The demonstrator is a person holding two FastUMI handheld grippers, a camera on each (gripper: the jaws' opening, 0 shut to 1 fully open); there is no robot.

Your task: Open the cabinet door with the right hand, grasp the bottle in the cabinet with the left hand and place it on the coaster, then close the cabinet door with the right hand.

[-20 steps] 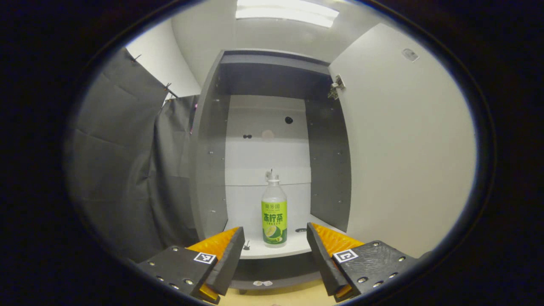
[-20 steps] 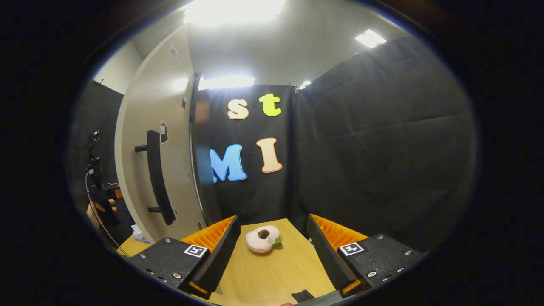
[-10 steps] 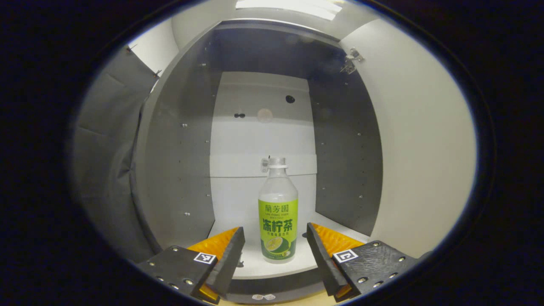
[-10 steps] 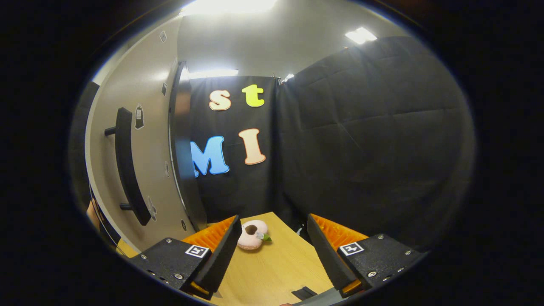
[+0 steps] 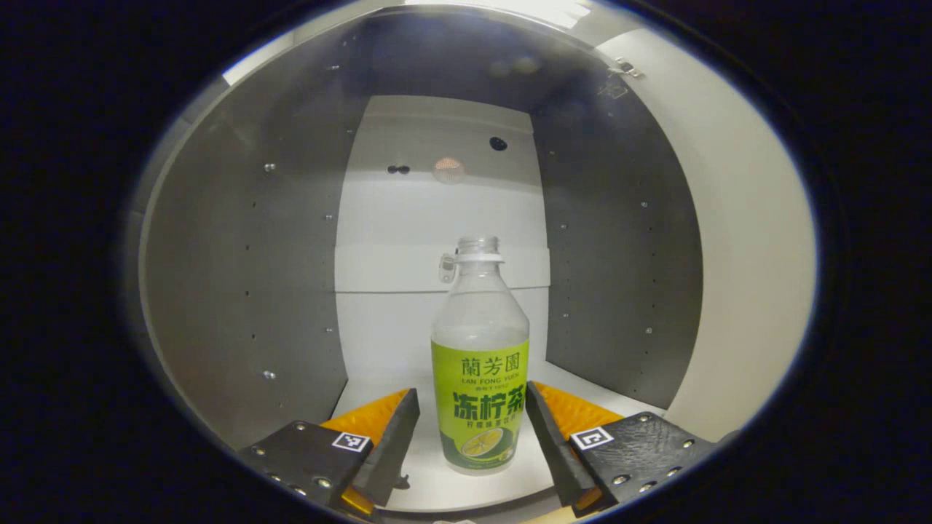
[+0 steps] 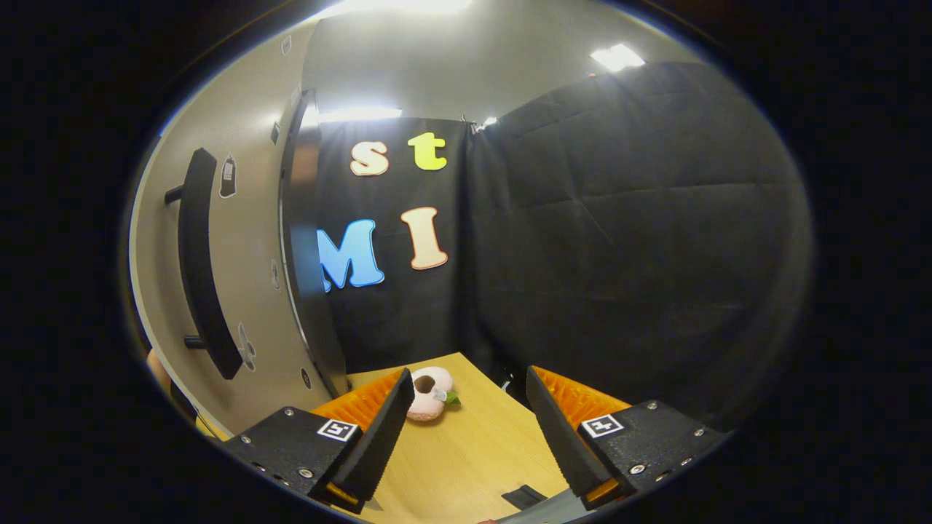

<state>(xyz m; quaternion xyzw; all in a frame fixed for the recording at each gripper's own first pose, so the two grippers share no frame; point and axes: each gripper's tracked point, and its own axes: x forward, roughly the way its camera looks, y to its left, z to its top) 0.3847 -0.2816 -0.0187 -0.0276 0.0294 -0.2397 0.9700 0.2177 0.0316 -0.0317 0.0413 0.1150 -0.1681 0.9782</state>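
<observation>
While the cabinet door (image 6: 247, 291) is standing swung open, the left gripper (image 5: 472, 429) is pushing deeper into the cabinet (image 5: 247, 276) than a second ago — the bottle (image 5: 480, 364), upright on the shelf, is now sitting between its wide-open, empty fingers. The right gripper (image 6: 466, 422) is hanging open and empty over the table (image 6: 466, 451), drifting closer to the door — so the grasp looks imminent.

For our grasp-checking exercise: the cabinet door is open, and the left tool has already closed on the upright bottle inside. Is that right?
Not quite. In the left gripper view the left tool is open, its fingers on either side of the upright bottle with gaps showing. The cabinet door is indeed open.
</observation>
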